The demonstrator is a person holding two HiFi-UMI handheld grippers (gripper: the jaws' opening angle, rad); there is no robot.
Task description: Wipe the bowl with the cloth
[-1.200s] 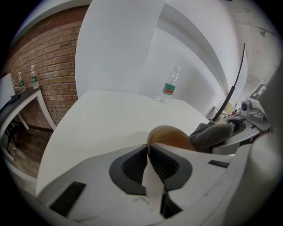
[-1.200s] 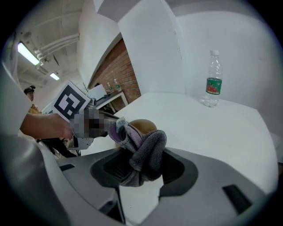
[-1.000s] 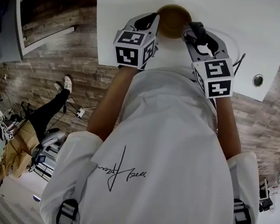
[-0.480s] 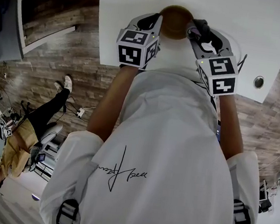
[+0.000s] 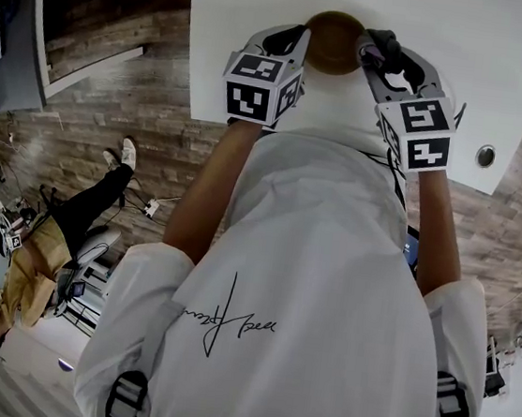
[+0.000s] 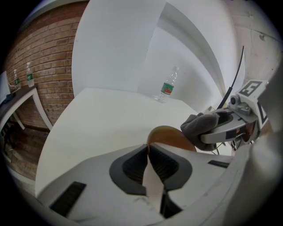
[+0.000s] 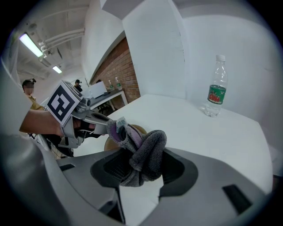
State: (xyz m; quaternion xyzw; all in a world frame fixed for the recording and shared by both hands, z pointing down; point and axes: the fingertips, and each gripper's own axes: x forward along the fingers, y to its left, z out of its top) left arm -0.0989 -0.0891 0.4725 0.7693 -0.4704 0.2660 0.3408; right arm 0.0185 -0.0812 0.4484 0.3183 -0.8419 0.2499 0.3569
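Observation:
A brown bowl [image 5: 336, 38] sits near the front edge of the white table [image 5: 469, 49], between my two grippers. My left gripper [image 5: 303, 42] is shut on the bowl's left rim; in the left gripper view the thin brown rim [image 6: 164, 132] is pinched between the dark pads. My right gripper [image 5: 370, 50] is shut on a bunched grey cloth [image 7: 143, 154] with a purple side, held against the bowl's right edge [image 7: 138, 129]. The cloth [image 6: 199, 125] also shows beside the bowl in the left gripper view. The bowl's inside is mostly hidden.
A clear water bottle [image 6: 167, 87] with a green label stands at the table's far side, also the bottle [image 7: 215, 88] in the right gripper view. A round metal fitting [image 5: 485, 156] is set in the table's right corner. A person [image 5: 37, 265] stands on the wooden floor to the left.
Both grippers, the bowl and the cloth have shifted slightly to the right in the head view. Both grips look unchanged.

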